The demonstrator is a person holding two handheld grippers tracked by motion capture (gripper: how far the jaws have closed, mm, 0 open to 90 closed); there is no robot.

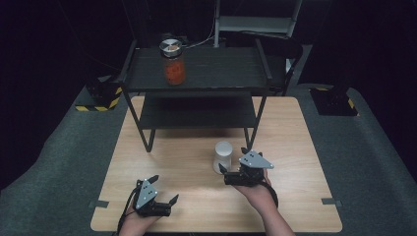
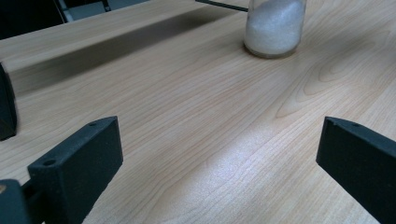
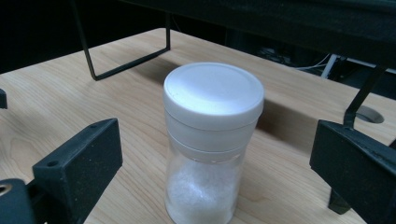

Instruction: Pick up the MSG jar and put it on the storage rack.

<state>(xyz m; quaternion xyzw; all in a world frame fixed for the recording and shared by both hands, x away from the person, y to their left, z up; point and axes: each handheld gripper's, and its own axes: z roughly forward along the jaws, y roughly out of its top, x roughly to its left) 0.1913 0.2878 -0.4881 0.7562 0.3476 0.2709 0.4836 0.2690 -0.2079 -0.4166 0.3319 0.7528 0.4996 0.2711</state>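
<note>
The right gripper [image 1: 231, 161] is sitting with jaws wide apart around the white-lidded shaker jar [image 3: 212, 140], not touching it; the jar's standing mid-table [image 1: 295, 147], no label readable. The left gripper [image 1: 164, 189] is idling spread apart near the front edge.

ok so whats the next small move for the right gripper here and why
Probably ease the right gripper forward and shut on the white-lidded jar. Its jaws stand open on either side of the jar, not yet touching it, and the jar stands upright on the table. The left gripper is open, off to the side.
</note>
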